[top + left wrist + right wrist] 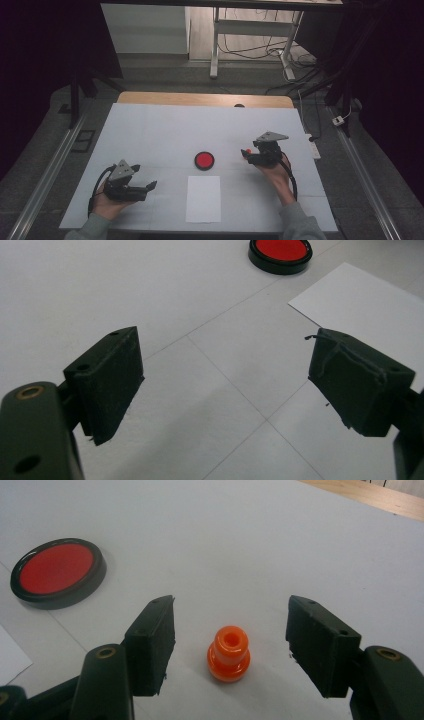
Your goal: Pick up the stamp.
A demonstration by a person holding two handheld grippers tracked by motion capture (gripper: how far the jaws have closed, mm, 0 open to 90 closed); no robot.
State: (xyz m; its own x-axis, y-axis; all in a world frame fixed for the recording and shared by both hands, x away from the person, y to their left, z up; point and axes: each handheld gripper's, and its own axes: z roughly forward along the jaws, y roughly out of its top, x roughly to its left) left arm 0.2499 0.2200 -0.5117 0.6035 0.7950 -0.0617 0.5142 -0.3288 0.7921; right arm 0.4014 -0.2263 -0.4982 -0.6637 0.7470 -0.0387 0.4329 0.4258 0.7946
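- My right hand-held gripper [230, 645] has its jaws spread around a little orange stamp [228, 653], one on each side, and neither pad is touching it yet.
- So the pick-up hasn't happened. The stamp stands upright on the worktop [150, 135], just right of the red ink pad [204, 160], apart from it.
- My left hand-held gripper [225, 385] is wide open with nothing in it, parked low over the worktop at the near left.
- My guess at what's left is pretty much everything: close on the stamp, lift it, dab it on the ink pad, then press it on the sheet of paper [203, 198] lying just in front of the pad. The paper looks blank.
- Materials: the stamp looks like smooth glossy plastic, a waisted shape with a rounded top and a hole in it, on a wider base.
- The ink pad is a flat round dish with a black rim and a matte red middle.
- The gripper pads are black, blocky and a bit ragged at the edges. The worktop cover is pale and smooth with thin seam lines.
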